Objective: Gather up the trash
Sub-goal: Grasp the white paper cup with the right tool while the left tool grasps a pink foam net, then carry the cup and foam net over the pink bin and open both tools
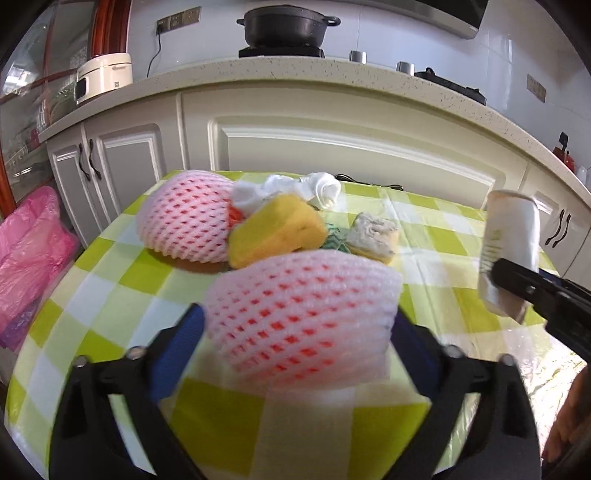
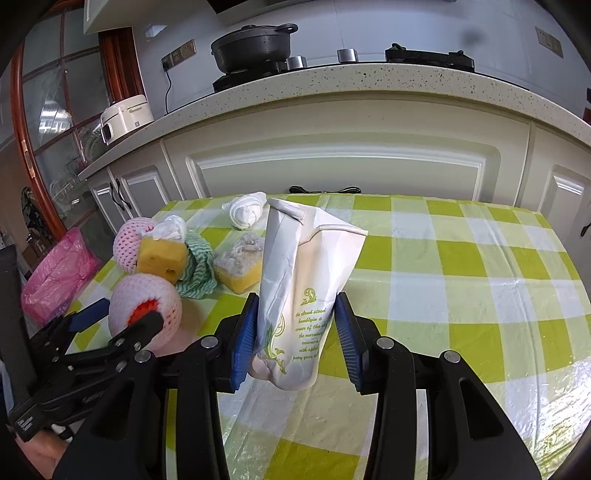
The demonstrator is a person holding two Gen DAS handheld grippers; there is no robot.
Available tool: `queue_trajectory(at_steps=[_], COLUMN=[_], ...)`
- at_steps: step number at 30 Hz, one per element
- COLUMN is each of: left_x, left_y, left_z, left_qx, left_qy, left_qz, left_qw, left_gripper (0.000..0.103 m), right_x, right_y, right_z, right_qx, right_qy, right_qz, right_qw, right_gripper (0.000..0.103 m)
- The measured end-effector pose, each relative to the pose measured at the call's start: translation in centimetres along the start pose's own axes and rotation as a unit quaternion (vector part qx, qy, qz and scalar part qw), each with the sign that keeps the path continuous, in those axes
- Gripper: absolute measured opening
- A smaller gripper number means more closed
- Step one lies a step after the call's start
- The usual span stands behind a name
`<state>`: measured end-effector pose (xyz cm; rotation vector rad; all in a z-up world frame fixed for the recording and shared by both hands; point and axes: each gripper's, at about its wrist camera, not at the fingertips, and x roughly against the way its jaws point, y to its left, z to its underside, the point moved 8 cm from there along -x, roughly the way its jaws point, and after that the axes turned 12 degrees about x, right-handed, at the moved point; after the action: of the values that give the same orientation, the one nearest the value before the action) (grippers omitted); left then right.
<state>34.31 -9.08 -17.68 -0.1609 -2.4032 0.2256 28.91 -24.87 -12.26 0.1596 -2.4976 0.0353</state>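
Note:
My left gripper (image 1: pixel 299 325) is shut on a pink foam fruit net (image 1: pixel 303 314) with red showing through, held just above the green checked tablecloth (image 1: pixel 443 240). In the right wrist view that net (image 2: pixel 144 306) sits between the left gripper's fingers at the left. My right gripper (image 2: pixel 295 332) is shut on a crumpled white paper cup (image 2: pixel 306 291) with green print, held upright; it also shows in the left wrist view (image 1: pixel 509 254). A second foam net (image 1: pixel 184 218), yellow sponges (image 1: pixel 277 229), white tissue wads (image 1: pixel 321 188), a green wavy cloth (image 2: pixel 195 273) and a dirty sponge (image 1: pixel 375 234) lie behind.
A pink plastic bag (image 1: pixel 29 258) hangs off the table's left side. White kitchen cabinets (image 1: pixel 332 147) and a counter with a black pot (image 1: pixel 288 22) stand behind the table. A rice cooker (image 1: pixel 103 74) is on the counter at left.

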Motion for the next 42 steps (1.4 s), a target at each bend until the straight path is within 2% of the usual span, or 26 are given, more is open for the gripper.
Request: queue_trajectory(at_steps=[1, 3, 4, 5, 7, 11, 20, 29, 36, 42], left_x=[-0.3, -0.1, 0.1, 0.5, 1.3, 3.5, 9.9, 15.4, 19.8, 21.9], left_y=[0.0, 0.3, 0.4, 0.5, 0.8, 1.6, 5.1, 11.6, 16.9, 23.2], left_z=[0.0, -0.3, -0.4, -0.4, -0.4, -0.2, 0.1, -0.8, -1.6, -4.0], left_qx=[0.003, 0.005, 0.004, 0.004, 0.004, 0.007, 0.027, 0.062, 0.081, 0.105], left_qy=[0.005, -0.002, -0.005, -0.007, -0.011, -0.019, -0.054, -0.094, -0.119, -0.139], left_qz=[0.005, 0.006, 0.006, 0.008, 0.010, 0.017, 0.017, -0.017, -0.044, -0.080], left_qw=[1.0000, 1.0000, 1.0000, 0.9999, 0.9999, 0.9997, 0.9980, 0.9935, 0.9886, 0.9814], left_gripper=[0.072, 0.061, 0.049, 0.045, 0.030, 0.023, 0.022, 0.022, 0.022, 0.022], right_x=[-0.1, -0.2, -0.3, -0.3, -0.2, 0.6, 3.2, 5.5, 6.0, 5.1], right_y=[0.0, 0.1, 0.3, 0.5, 1.0, 2.9, 8.6, 16.0, 23.9, 30.7], right_z=[0.1, 0.2, 0.3, 0.4, 0.5, 0.5, -0.1, -1.3, -2.8, -5.2], right_qx=[0.000, 0.003, 0.006, 0.007, 0.011, 0.021, 0.063, 0.124, 0.185, 0.231], right_qy=[0.002, 0.005, 0.006, 0.007, 0.008, 0.003, -0.009, -0.025, -0.035, -0.044], right_qz=[0.000, -0.001, -0.002, -0.003, -0.007, -0.018, -0.045, -0.081, -0.141, -0.198], right_qw=[1.000, 1.000, 1.000, 1.000, 1.000, 1.000, 0.997, 0.989, 0.972, 0.952], right_gripper=[0.040, 0.040, 0.040, 0.040, 0.040, 0.040, 0.040, 0.040, 0.040, 0.040])
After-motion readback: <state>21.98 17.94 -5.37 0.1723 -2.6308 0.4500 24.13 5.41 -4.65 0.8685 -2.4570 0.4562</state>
